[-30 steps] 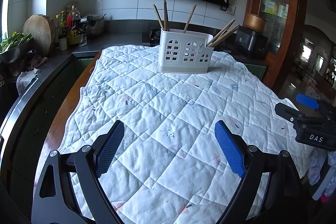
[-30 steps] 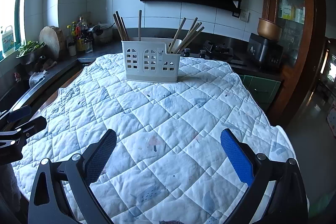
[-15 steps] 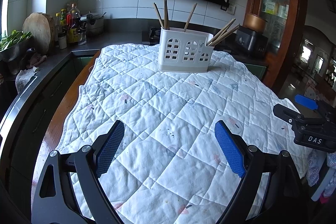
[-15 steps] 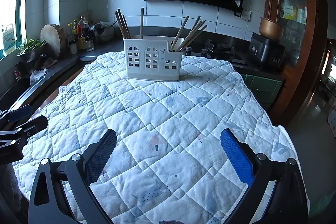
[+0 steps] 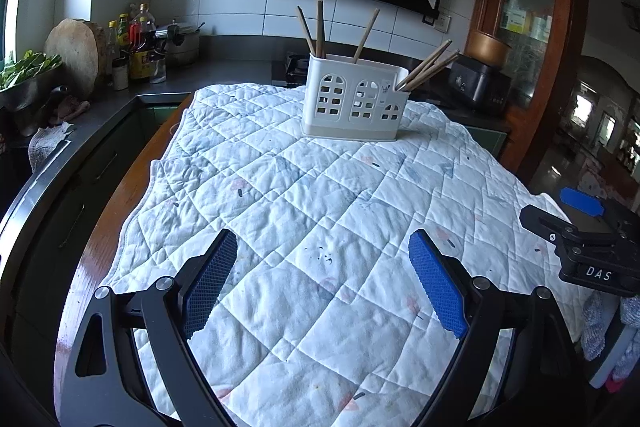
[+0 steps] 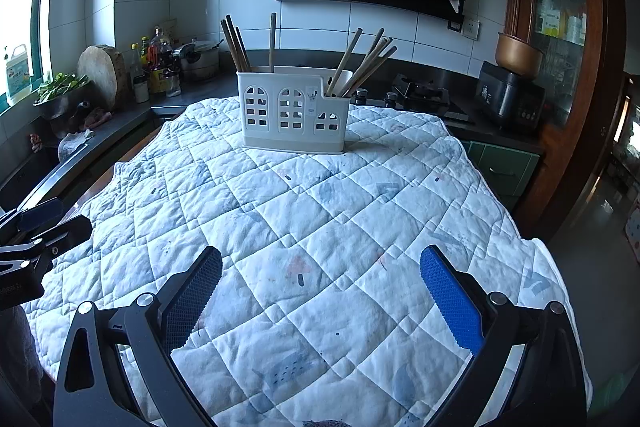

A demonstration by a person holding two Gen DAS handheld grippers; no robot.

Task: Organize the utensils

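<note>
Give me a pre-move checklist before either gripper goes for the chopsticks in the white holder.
1. Left gripper open and holding nothing: ok.
2. Right gripper open and holding nothing: ok.
3. Holder upright on the quilted cloth: ok.
4. Chopsticks standing in the holder with tops exposed for a grasp: ok; they lean at different angles.
5. Path over the cloth between grippers and holder free of other things: ok.
6. Any chopsticks lying loose outside the holder: none visible on the cloth; behind the holder, cannot tell.
</note>
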